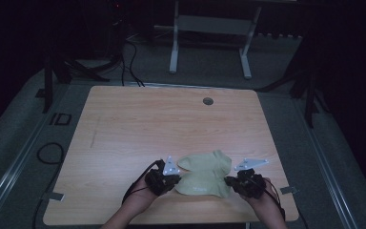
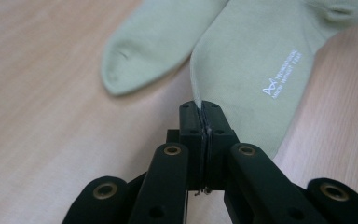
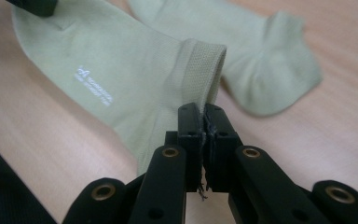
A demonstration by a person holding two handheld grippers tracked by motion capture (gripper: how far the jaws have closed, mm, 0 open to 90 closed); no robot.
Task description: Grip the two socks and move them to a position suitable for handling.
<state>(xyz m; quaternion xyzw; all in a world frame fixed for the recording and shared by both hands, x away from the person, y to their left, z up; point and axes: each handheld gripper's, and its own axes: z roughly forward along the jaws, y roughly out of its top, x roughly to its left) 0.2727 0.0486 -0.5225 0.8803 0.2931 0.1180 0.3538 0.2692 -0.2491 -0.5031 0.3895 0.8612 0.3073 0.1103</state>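
Observation:
Two pale green socks lie near the front edge of the wooden table (image 1: 124, 124). The nearer sock (image 1: 202, 182) (image 2: 256, 70) (image 3: 112, 65) bears small white print. My left gripper (image 1: 175, 180) (image 2: 200, 106) is shut on that sock's toe-end edge, its jaws pinching the cloth. At the other end, my right gripper (image 1: 228, 181) (image 3: 203, 109) is shut on the ribbed cuff (image 3: 205, 60). The second sock (image 1: 205, 161) (image 2: 158, 42) (image 3: 270, 70) lies flat just behind, partly under the first. A hand holds each gripper from the table's near edge.
A round cable hole (image 1: 208, 101) sits near the table's far edge. Beyond the table stands a white desk frame (image 1: 209, 38) on the floor. Cables (image 1: 50, 152) loop on the floor at the left. Bare wood stretches behind the socks.

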